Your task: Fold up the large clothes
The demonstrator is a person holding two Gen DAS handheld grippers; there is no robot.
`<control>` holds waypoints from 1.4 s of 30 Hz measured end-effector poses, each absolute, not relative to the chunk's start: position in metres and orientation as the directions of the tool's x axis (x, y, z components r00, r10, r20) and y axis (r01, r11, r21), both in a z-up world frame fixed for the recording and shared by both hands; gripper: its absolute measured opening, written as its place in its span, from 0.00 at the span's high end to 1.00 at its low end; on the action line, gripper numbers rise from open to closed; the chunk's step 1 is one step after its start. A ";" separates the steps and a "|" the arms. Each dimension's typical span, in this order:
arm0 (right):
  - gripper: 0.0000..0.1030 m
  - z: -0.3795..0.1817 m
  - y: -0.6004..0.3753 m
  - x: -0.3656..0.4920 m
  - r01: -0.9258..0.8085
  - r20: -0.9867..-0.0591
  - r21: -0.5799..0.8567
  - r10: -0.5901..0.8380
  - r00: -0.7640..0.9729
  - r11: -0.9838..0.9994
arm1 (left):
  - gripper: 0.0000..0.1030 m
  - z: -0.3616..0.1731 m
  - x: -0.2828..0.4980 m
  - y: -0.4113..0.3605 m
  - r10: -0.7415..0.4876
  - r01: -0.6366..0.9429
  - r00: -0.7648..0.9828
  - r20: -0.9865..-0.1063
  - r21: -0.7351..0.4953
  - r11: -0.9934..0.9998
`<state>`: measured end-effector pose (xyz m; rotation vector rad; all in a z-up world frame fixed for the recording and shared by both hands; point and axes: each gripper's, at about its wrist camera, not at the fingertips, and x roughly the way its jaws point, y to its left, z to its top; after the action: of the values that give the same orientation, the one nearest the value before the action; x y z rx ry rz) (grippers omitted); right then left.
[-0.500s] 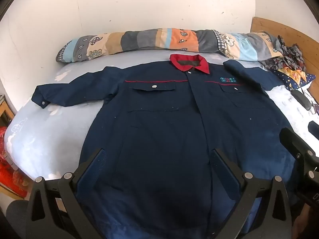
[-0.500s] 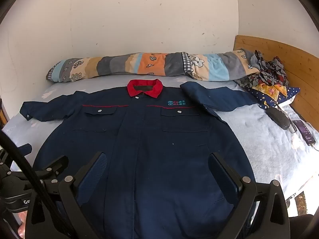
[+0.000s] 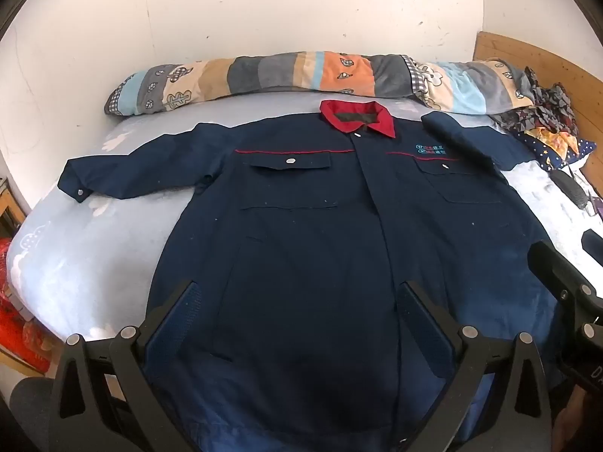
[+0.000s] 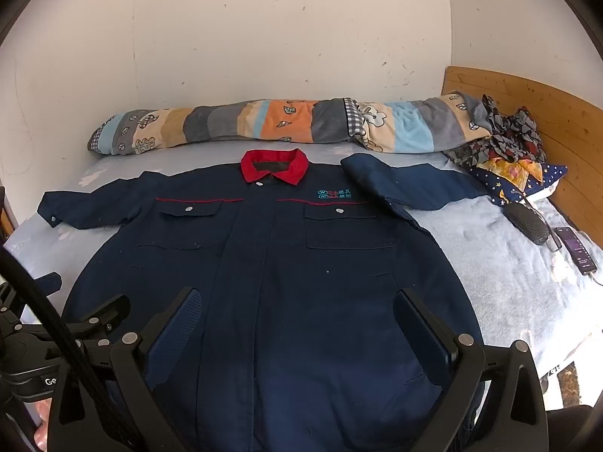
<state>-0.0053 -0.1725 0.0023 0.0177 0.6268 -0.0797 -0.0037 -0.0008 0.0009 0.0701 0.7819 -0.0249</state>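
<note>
Nothing has visibly moved since the earlier frames: the navy jacket [image 3: 301,233] lies as before, spread front-up over the middle of the bed [image 3: 94,248], its red collar [image 3: 356,116] toward the far edge where a rolled striped blanket [image 3: 301,75] runs along the wall. One sleeve stretches out toward the bed's left edge, while the other is folded back near the collar. Both the left gripper [image 3: 297,324] and the right gripper [image 4: 297,324] hover over the jacket's hem with fingers wide apart, holding nothing.
</note>
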 end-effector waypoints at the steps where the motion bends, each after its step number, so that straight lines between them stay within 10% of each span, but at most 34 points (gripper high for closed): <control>1: 0.00 0.002 -0.173 -0.005 0.080 -0.587 -0.007 -0.069 0.807 0.997 | 0.00 -0.001 0.000 -0.001 0.004 0.048 0.710 -0.704 0.054 0.997; 42: 0.00 -0.003 -0.178 -0.007 0.080 -0.592 0.011 -0.058 0.804 0.997 | 0.00 -0.025 0.010 0.000 0.108 0.034 0.631 -0.768 0.167 0.985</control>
<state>-0.0074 -0.1778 -0.0029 0.0360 0.6330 -0.0734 0.0099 0.0004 -0.0250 0.1714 0.8877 0.0431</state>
